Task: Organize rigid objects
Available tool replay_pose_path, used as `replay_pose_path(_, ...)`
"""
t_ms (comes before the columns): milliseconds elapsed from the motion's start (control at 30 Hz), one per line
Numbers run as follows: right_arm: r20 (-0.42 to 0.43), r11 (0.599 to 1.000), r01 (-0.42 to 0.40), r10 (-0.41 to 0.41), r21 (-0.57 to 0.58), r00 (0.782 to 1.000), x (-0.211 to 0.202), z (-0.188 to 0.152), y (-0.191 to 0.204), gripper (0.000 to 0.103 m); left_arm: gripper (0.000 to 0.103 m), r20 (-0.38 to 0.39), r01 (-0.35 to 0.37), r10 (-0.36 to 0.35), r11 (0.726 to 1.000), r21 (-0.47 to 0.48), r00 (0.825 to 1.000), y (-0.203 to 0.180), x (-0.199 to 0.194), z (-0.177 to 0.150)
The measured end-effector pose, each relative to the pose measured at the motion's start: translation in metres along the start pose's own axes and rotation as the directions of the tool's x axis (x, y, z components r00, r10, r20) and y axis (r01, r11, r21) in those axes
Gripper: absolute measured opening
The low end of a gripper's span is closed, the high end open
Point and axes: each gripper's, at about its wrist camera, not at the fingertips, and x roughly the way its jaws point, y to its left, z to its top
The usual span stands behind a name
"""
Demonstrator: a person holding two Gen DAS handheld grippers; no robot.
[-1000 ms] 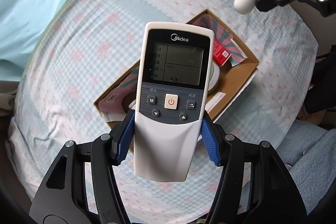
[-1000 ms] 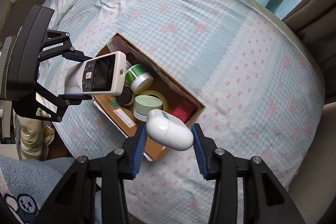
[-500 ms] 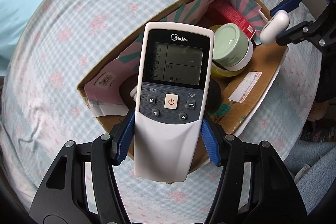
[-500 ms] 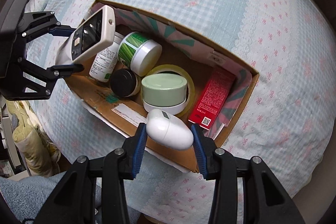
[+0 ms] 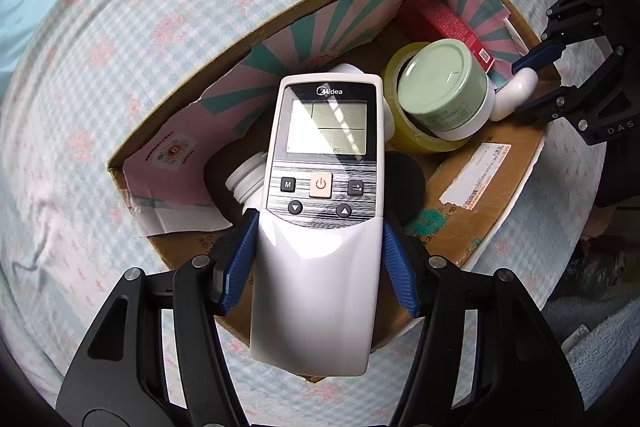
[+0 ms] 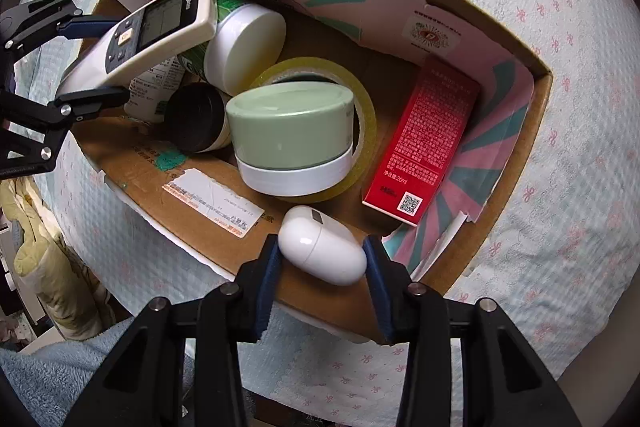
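My left gripper (image 5: 320, 263) is shut on a white Midea remote control (image 5: 324, 211) and holds it over the near end of an open cardboard box (image 5: 492, 203). The remote also shows in the right wrist view (image 6: 140, 31). My right gripper (image 6: 322, 259) is shut on a white egg-shaped case (image 6: 322, 245), just over the box's near rim (image 6: 224, 243). The case also shows in the left wrist view (image 5: 514, 95), at the box's right end, held by the right gripper (image 5: 536, 79).
The box holds a green-lidded jar (image 6: 292, 135) inside a yellow tape roll (image 6: 366, 115), a red carton (image 6: 428, 139), a white-capped green bottle (image 6: 244, 43), a black-lidded jar (image 6: 196, 119) and a white bottle (image 5: 248, 183). The box lies on a blue checked bedspread (image 6: 560, 187).
Both grippers have come down much closer to the box with their objects. The remote now hangs over the box's contents and the white case sits at the box's rim.
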Motion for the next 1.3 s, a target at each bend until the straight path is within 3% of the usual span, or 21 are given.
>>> replay_pose_path(67,-0.002,1.000,0.014,-0.014,0.011,1.000,0.002,0.000,0.000,0.038,0.062,0.007,-0.004,0.004,1.000,-0.002,1.000,0.001,-0.001,0.001)
replay_pose_path(100,0.005,1.000,0.009,-0.009,0.018,1.000,0.001,0.000,-0.001,0.039,0.088,0.017,-0.002,0.003,1.000,-0.012,1.000,0.002,-0.003,0.002)
replay_pose_path(133,0.013,1.000,-0.003,0.002,0.025,1.000,-0.001,0.000,-0.001,0.042,0.102,0.024,-0.003,0.003,1.000,-0.026,1.000,0.003,-0.006,0.003)
replay_pose_path(167,0.018,0.999,-0.007,0.007,0.032,1.000,-0.002,-0.001,-0.001,0.059,0.103,0.043,0.009,-0.007,0.999,-0.041,0.999,0.004,-0.010,0.003)
replay_pose_path(200,0.021,0.999,0.003,-0.004,0.036,1.000,-0.004,-0.002,-0.002,0.090,0.103,0.053,0.030,-0.027,0.998,-0.051,0.998,0.004,-0.013,0.003)
replay_pose_path(267,0.050,0.999,-0.024,0.023,0.031,0.998,-0.008,-0.005,0.000,0.103,0.103,0.062,0.030,-0.027,0.998,-0.062,0.998,0.004,-0.016,0.003)
replay_pose_path(600,0.060,0.999,-0.008,0.006,0.037,0.998,-0.007,-0.018,0.003,0.103,0.103,0.036,0.029,-0.026,0.997,-0.069,0.999,-0.001,-0.011,0.001)
replay_pose_path(833,0.083,0.998,-0.009,0.004,0.056,0.997,-0.018,-0.020,0.003,0.103,0.103,0.038,0.003,0.000,0.997,-0.080,0.999,-0.008,-0.030,-0.005)
replay_pose_path(1100,0.163,0.998,-0.009,-0.002,0.069,0.987,-0.066,-0.038,0.012,0.103,0.103,0.108,-0.036,0.048,0.994,-0.107,0.993,-0.027,-0.095,-0.005)
replay_pose_path(1300,0.299,0.996,-0.007,-0.020,0.092,0.954,-0.131,-0.064,0.042,0.103,0.103,0.203,-0.085,0.129,0.973,-0.215,0.971,-0.055,-0.177,-0.011)
